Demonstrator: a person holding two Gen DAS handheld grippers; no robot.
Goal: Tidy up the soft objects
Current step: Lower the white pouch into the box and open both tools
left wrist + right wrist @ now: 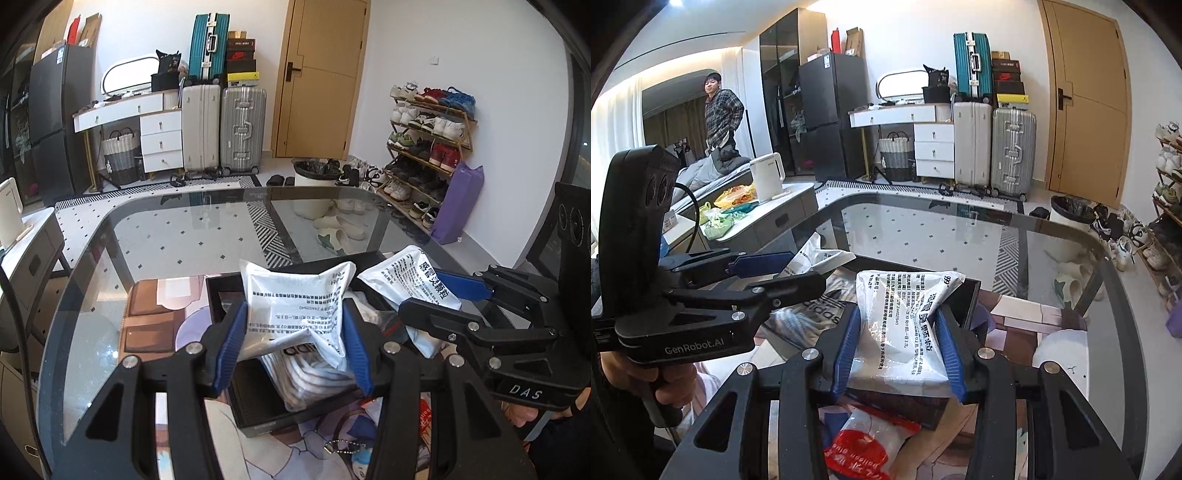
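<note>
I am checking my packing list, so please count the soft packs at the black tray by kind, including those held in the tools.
White printed pouches: 2
Clear bag with Adidas print: 1
Red-and-white packet: 1
Total: 4

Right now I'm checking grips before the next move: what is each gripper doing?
Left gripper: shut on a white printed packet.
Right gripper: shut on another white printed packet.
</note>
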